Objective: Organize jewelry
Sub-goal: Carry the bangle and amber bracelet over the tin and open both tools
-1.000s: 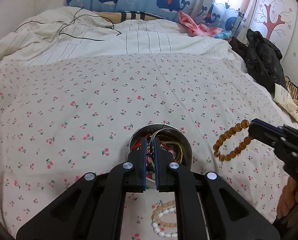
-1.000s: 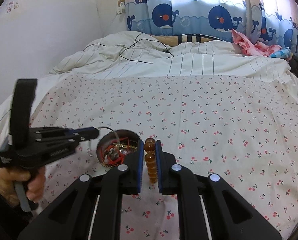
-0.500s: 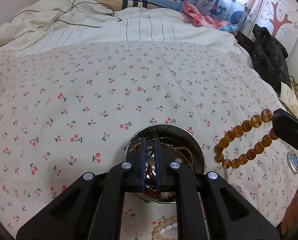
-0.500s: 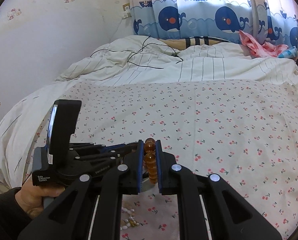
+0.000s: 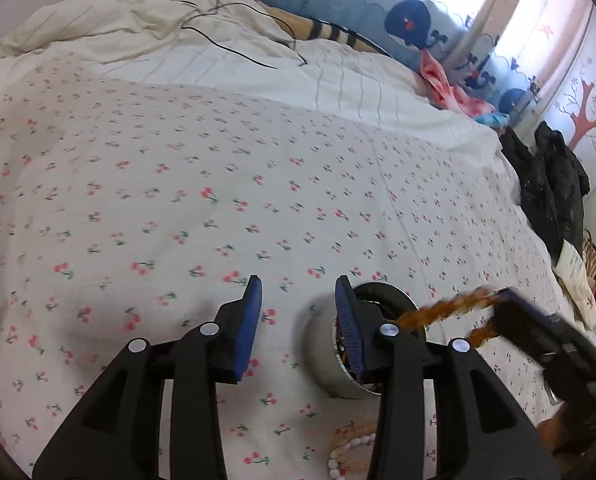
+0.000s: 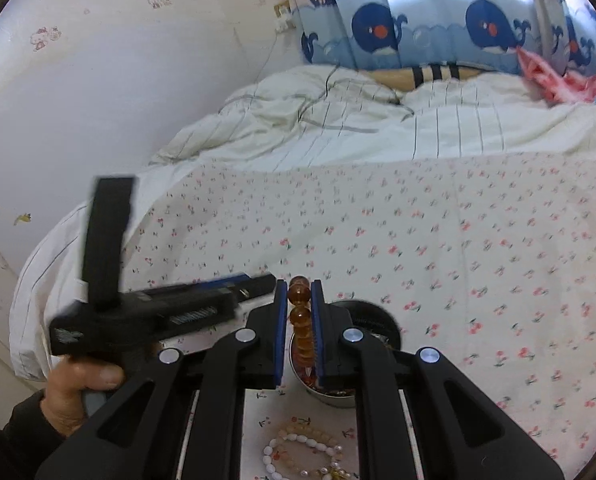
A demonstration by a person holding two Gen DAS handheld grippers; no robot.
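My left gripper [image 5: 298, 284] hovers over the cherry-print sheet just left of the round metal bowl [image 5: 326, 368]. Its jaws are opening, and only bare sheet shows between them. In the right wrist view the bowl [image 6: 368, 312] lies right under my right gripper [image 6: 299, 284], which is shut on an amber bead bracelet [image 6: 300, 316]. The bracelet [image 5: 446, 308] hangs from that gripper [image 5: 498, 306] over the bowl's rim. Tangled jewelry lies inside the bowl. Pale bead bracelets [image 6: 298, 452] lie on the sheet in front of it. A hand holds the left gripper [image 6: 267, 281] beside my right fingers.
A rumpled white duvet [image 5: 169, 32] with a black cable lies at the bed's far end. A black coat [image 5: 550, 184] and a bag sit past the bed's right edge. The wall [image 6: 97, 100] runs close along the left side. Whale-print curtains hang at the back.
The left jaws, shut over the bowl before, have parted and shifted left off it. The right gripper has carried the amber bracelet leftward to above the bowl.
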